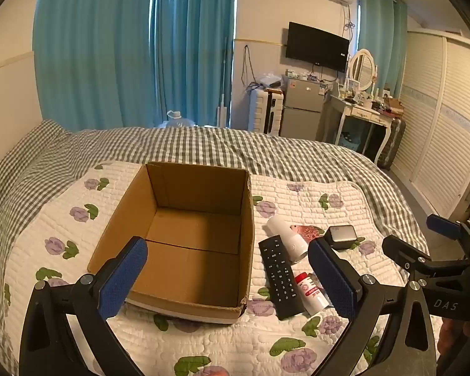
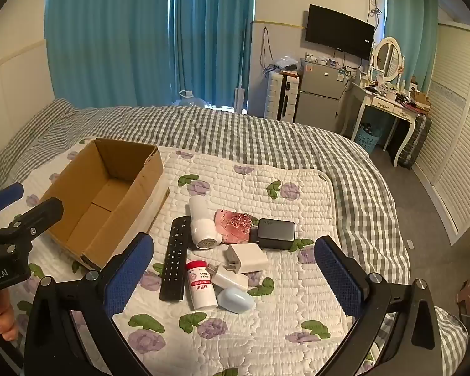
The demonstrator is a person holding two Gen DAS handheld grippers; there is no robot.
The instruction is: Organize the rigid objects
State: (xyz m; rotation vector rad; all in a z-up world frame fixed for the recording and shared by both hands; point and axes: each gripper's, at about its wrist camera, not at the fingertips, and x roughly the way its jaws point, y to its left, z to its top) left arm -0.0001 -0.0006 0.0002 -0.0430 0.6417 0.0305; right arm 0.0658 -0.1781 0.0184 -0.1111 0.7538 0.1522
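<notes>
An open, empty cardboard box point(image 1: 185, 238) sits on a floral quilt; it also shows in the right wrist view point(image 2: 109, 200). Right of it lie a black remote point(image 2: 174, 258), a white cylindrical device point(image 2: 202, 222), a pink patterned case point(image 2: 233, 221), a dark grey box point(image 2: 275, 233), a white charger point(image 2: 247, 258), a red-capped white bottle point(image 2: 200, 285) and a pale blue oval case point(image 2: 236, 300). My left gripper point(image 1: 228, 279) is open and empty, above the box's near edge. My right gripper point(image 2: 235, 269) is open and empty, above the pile.
The quilt point(image 2: 266, 329) lies on a grey checked bed point(image 2: 266, 138). Behind are blue curtains point(image 1: 134, 47), a small fridge point(image 1: 300, 106), a wall TV point(image 1: 316, 47), a dressing table point(image 1: 363, 109) and a white wardrobe point(image 1: 445, 119). Floor lies right of the bed.
</notes>
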